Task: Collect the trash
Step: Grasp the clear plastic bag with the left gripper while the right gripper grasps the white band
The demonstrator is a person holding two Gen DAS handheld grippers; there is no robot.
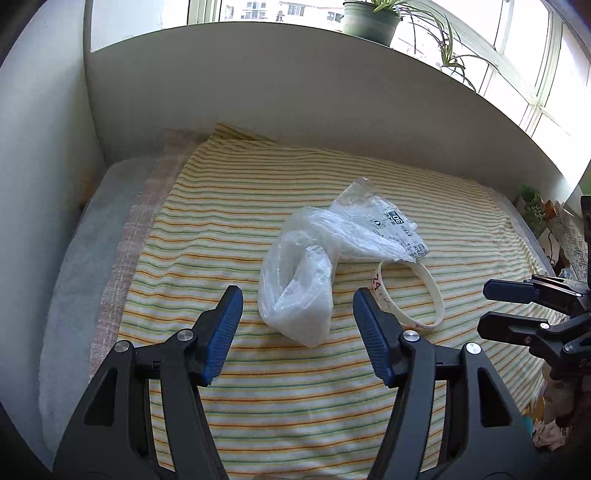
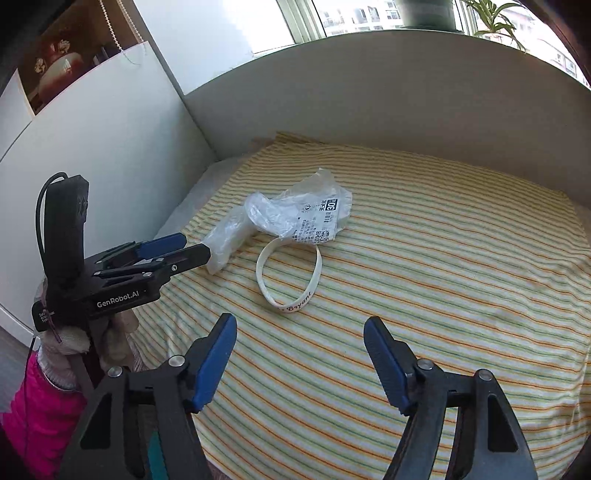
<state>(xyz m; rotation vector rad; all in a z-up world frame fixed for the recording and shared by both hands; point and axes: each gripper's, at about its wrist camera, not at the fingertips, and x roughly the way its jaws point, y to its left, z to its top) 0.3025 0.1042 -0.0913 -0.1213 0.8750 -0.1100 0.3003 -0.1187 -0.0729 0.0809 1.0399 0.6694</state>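
Observation:
A crumpled clear plastic bag (image 1: 306, 273) with a printed label lies on the striped cloth (image 1: 258, 387); it also shows in the right wrist view (image 2: 280, 218). A cream wristband (image 1: 424, 291) with writing lies beside it, partly under the bag's edge, and shows in the right wrist view (image 2: 291, 280). My left gripper (image 1: 297, 321) is open and empty, its jaws on either side of the bag's near end. It shows in the right wrist view (image 2: 192, 247) right at the bag. My right gripper (image 2: 300, 354) is open and empty, just short of the wristband. It shows at the left wrist view's right edge (image 1: 491, 306).
The striped cloth (image 2: 443, 295) covers a bed boxed in by a white headboard (image 1: 295, 103) at the back and a white panel (image 1: 40, 184) on the left. A potted plant (image 1: 373, 18) stands on the window sill behind. Clutter (image 1: 554, 432) sits beyond the bed's right edge.

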